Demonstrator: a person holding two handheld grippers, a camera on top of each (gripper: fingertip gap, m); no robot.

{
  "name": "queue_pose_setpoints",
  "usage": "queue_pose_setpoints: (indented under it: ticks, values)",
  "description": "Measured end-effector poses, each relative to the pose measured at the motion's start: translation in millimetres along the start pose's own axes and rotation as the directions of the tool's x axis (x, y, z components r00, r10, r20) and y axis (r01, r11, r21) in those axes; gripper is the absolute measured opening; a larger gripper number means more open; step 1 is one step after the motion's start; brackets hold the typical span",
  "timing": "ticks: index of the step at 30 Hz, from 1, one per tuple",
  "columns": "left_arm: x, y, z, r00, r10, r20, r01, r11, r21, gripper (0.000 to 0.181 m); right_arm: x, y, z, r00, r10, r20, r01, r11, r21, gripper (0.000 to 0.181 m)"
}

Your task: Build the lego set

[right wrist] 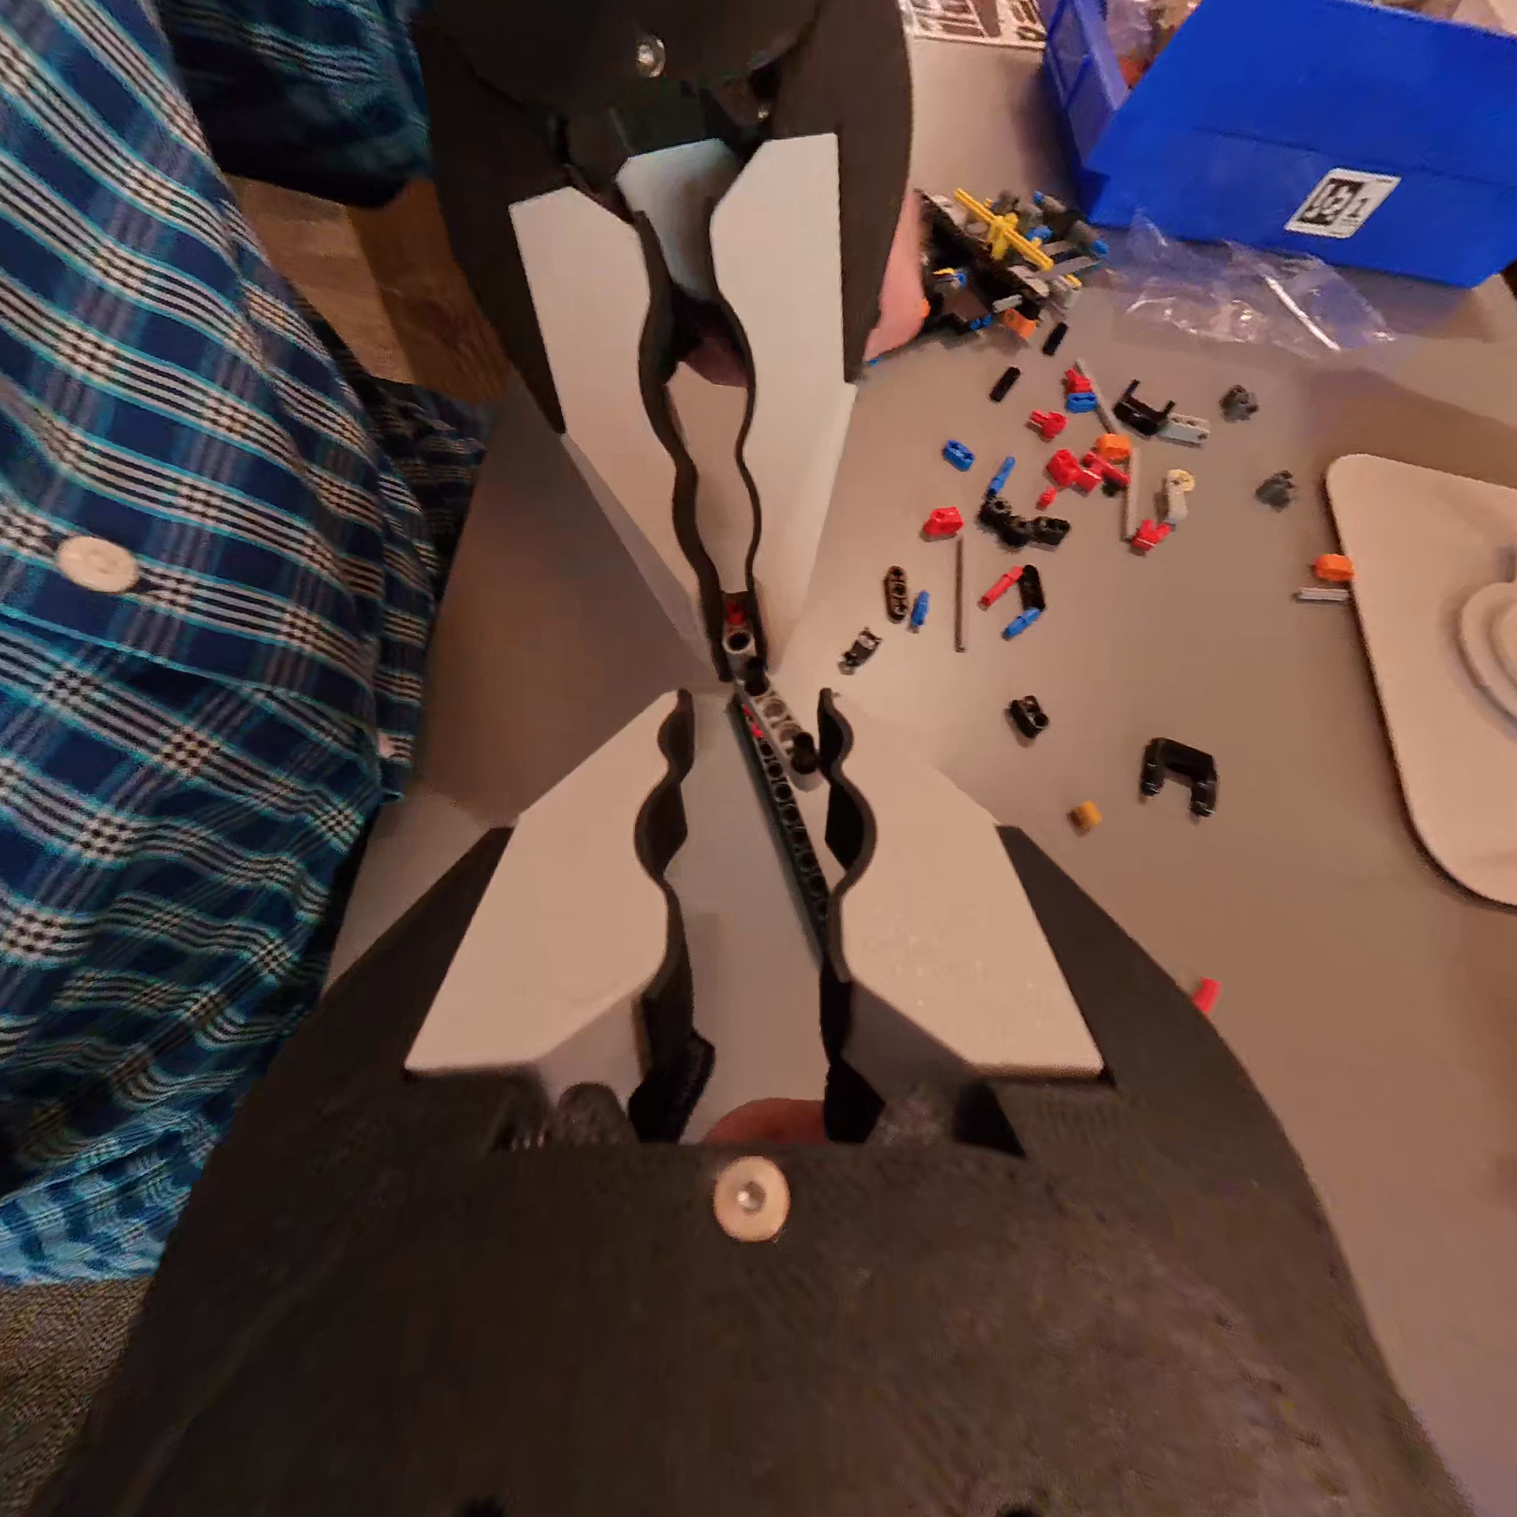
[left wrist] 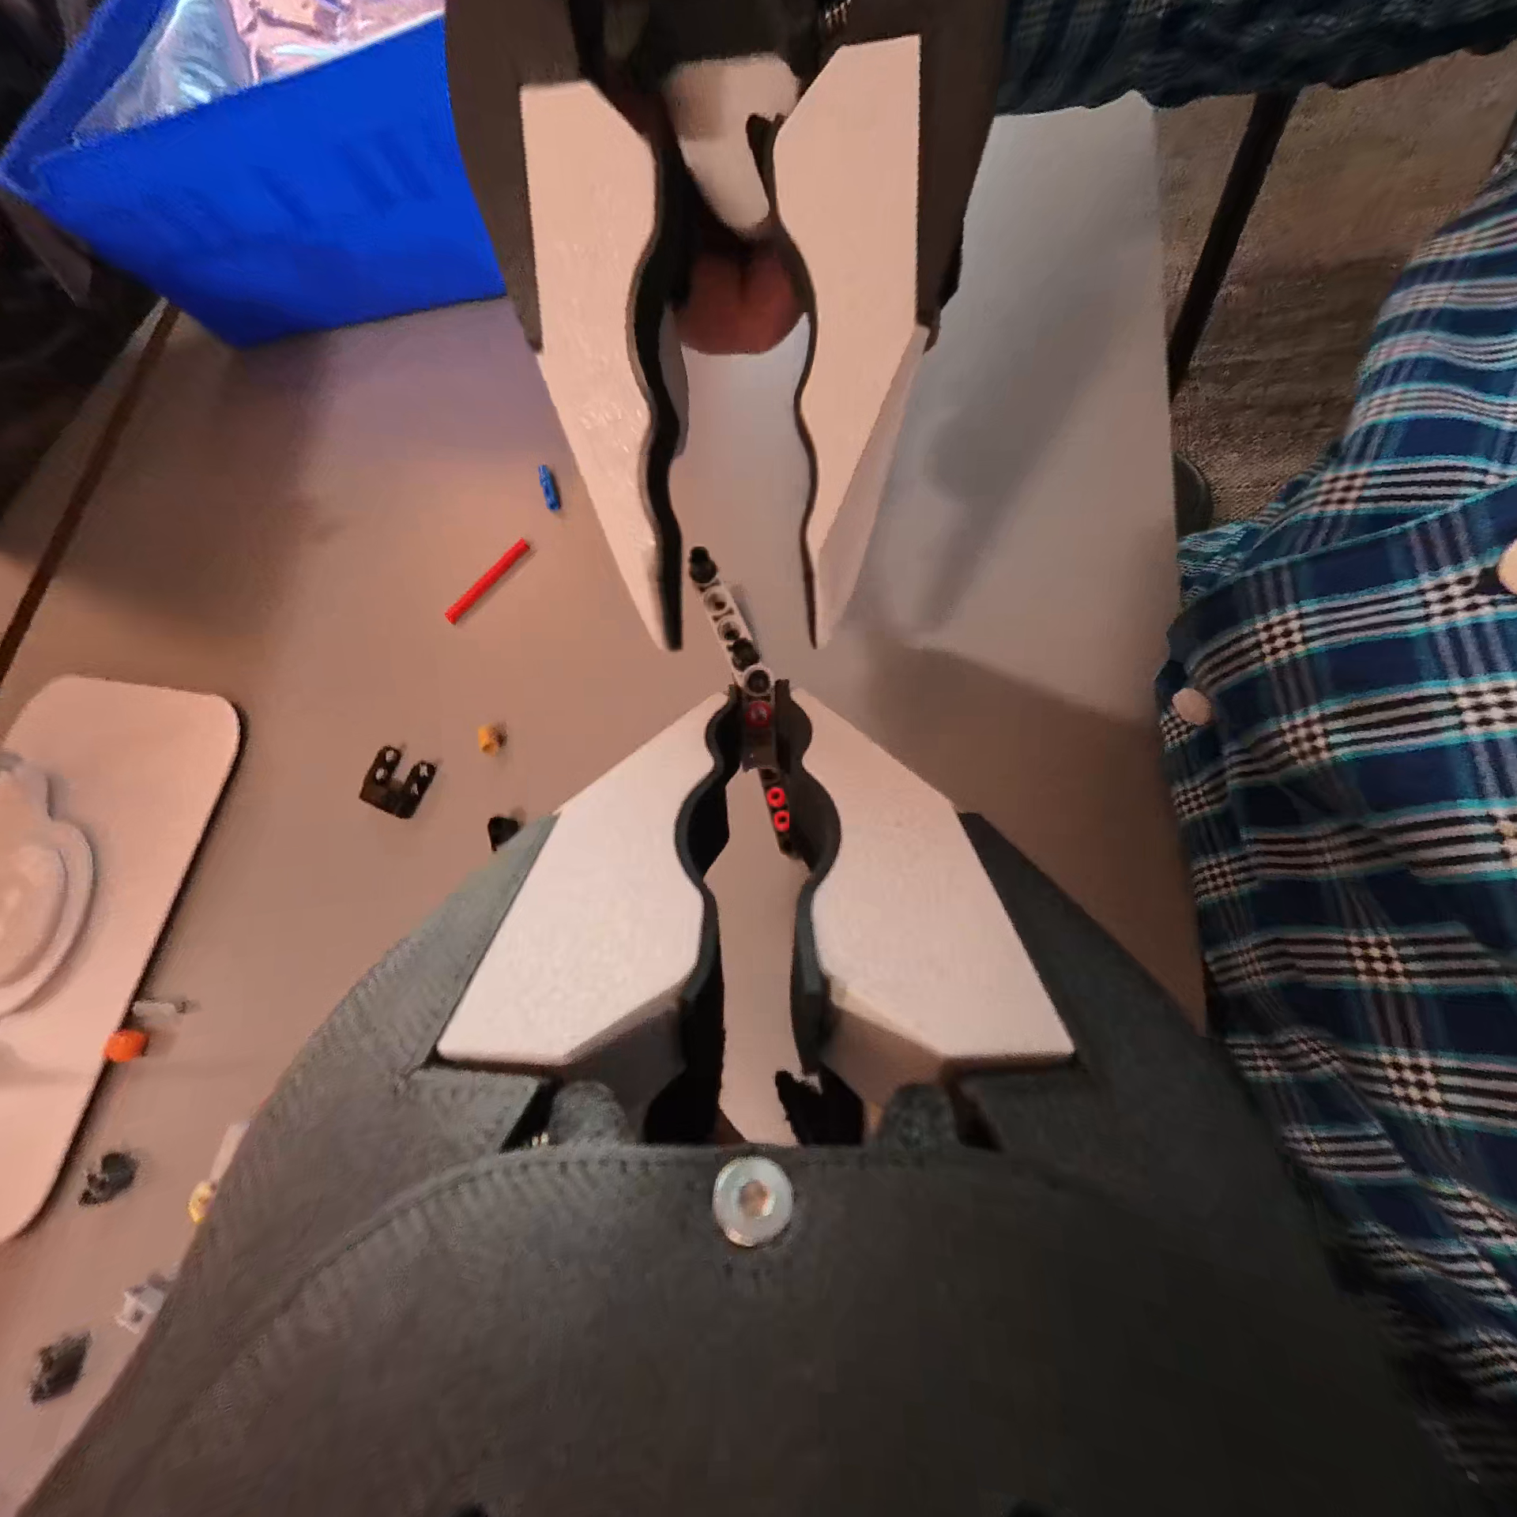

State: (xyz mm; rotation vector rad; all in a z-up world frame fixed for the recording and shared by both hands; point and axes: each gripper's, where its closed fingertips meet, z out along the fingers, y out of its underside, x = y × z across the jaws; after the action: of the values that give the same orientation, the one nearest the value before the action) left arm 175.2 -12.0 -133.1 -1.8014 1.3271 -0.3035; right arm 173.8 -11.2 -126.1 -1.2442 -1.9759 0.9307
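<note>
My left gripper [left wrist: 757, 698] is shut on a small lego assembly held above the table: a grey beam [left wrist: 726, 611] with black pins sticks out past its tips, and a black beam [left wrist: 776, 800] with red pins runs back between its fingers. My right gripper [left wrist: 743, 644] faces it from the far side, open, its tips on either side of the grey beam's end. In the right wrist view the right gripper [right wrist: 755, 698] is open around the grey beam [right wrist: 776, 712] and the long black beam [right wrist: 788, 813], which lies by its right finger. The left gripper [right wrist: 739, 657] pinches the far end.
A blue bin [right wrist: 1313, 123] and a clear plastic bag [right wrist: 1231, 287] stand at the back. A partly built model [right wrist: 997, 263] lies next to them. Several loose pieces [right wrist: 1067, 492] are scattered mid-table. A white board [right wrist: 1436, 657] lies beside them. A person's plaid shirt [left wrist: 1354, 739] is close by. The grippers are tip to tip, or close to it. Left tips and right tips are each some 30 cm from the partly built model [right wrist: 997, 263].
</note>
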Motion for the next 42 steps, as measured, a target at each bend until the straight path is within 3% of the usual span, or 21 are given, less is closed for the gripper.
queue_pose_setpoints:
  ticks: [7,23,28,36,42]
  values:
    - [9.0,-11.3,9.3,0.992,0.107,-0.067,-0.107,0.994,0.013,0.006,-7.7,6.3,-5.7,1.000,-0.014,-0.006,0.014,1.000,-0.003,0.009]
    - [-10.4,-30.9,20.9,0.984,0.161,-0.081,-0.156,0.986,0.066,0.006,10.9,9.5,-29.0,0.980,-0.011,-0.196,0.019,0.999,0.038,0.005]
    - [-25.1,-36.0,25.0,0.993,0.109,-0.035,-0.106,0.990,0.090,0.012,22.1,10.9,-37.1,0.963,0.041,-0.266,-0.021,0.997,0.078,0.004]
    - [-43.6,-38.8,29.4,0.999,-0.017,0.032,0.014,0.995,0.102,0.037,26.7,22.0,-49.1,0.950,0.115,-0.292,-0.088,0.991,0.104,0.004]
    - [-47.6,-42.7,33.6,0.991,-0.124,0.043,0.117,0.984,0.132,0.041,26.3,28.0,-56.3,0.940,0.165,-0.298,-0.129,0.982,0.137,0.005]
